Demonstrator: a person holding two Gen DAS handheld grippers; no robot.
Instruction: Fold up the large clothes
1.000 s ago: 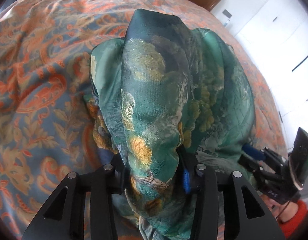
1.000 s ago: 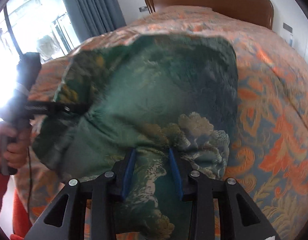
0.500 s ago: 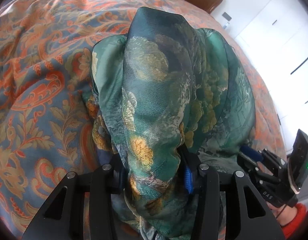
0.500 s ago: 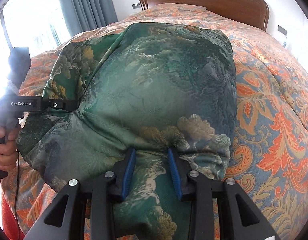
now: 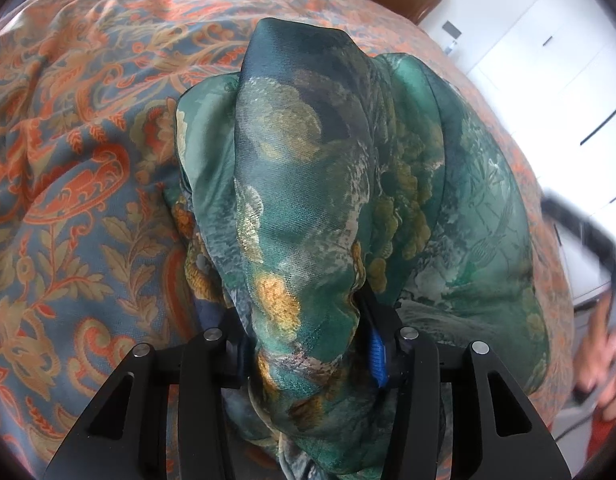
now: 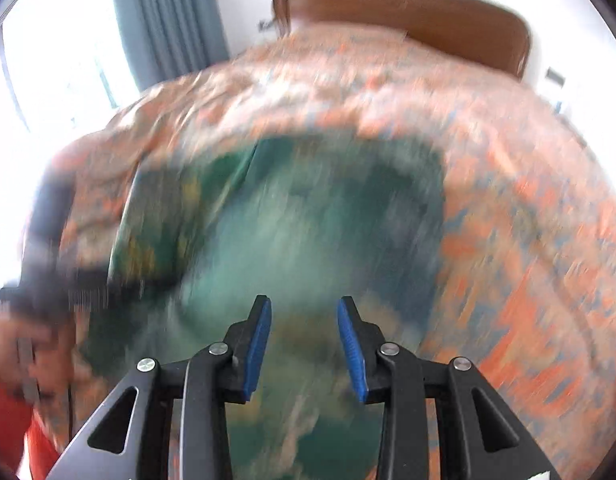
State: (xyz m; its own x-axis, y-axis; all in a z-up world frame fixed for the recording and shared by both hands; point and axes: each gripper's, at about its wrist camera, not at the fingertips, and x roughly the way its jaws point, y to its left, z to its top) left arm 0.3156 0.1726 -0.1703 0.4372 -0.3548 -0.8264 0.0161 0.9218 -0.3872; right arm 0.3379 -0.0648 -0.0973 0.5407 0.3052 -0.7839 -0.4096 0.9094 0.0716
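One large garment of glossy green fabric printed with gold and grey blossoms (image 5: 308,200), heaped on the near part of an orange-and-blue paisley bedspread (image 5: 75,184). Left gripper (image 5: 308,354): jaws part-way apart, clamped on a thick gathered bunch of the cloth; right gripper (image 6: 303,344): jaws opening, apparently clear of the cloth in a blurred view. Step in hand, by judgement: releasing one fold; next calls for re-gripping a free edge.
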